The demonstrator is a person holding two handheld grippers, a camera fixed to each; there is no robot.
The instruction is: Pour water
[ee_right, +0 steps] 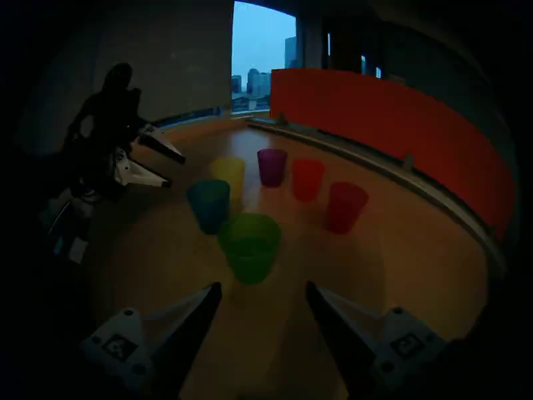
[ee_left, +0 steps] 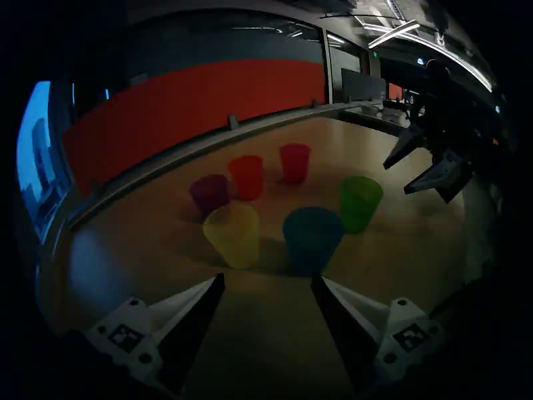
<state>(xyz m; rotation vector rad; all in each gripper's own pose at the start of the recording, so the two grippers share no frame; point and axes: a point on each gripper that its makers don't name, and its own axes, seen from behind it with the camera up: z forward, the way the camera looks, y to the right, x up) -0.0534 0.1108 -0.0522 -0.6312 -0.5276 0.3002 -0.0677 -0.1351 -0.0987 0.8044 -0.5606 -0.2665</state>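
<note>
Several coloured plastic cups stand in a loose ring on the wooden table. In the left gripper view, the yellow cup (ee_left: 233,235) and the blue cup (ee_left: 312,238) are nearest, just beyond my open left gripper (ee_left: 266,283). The green cup (ee_left: 360,202), purple cup (ee_left: 210,193), orange cup (ee_left: 247,176) and red cup (ee_left: 294,162) stand farther back. My right gripper (ee_left: 416,170) hovers open at the far right. In the right gripper view, the green cup (ee_right: 250,245) stands right in front of my open right gripper (ee_right: 263,290). The left gripper (ee_right: 163,170) hangs open beside the blue cup (ee_right: 208,204).
A red partition (ee_left: 200,107) runs along the table's far edge (ee_left: 200,150). A window (ee_right: 260,57) shows a dusk skyline. A person's dark outline (ee_right: 110,133) holds the left gripper. Bare tabletop (ee_right: 400,267) lies right of the cups.
</note>
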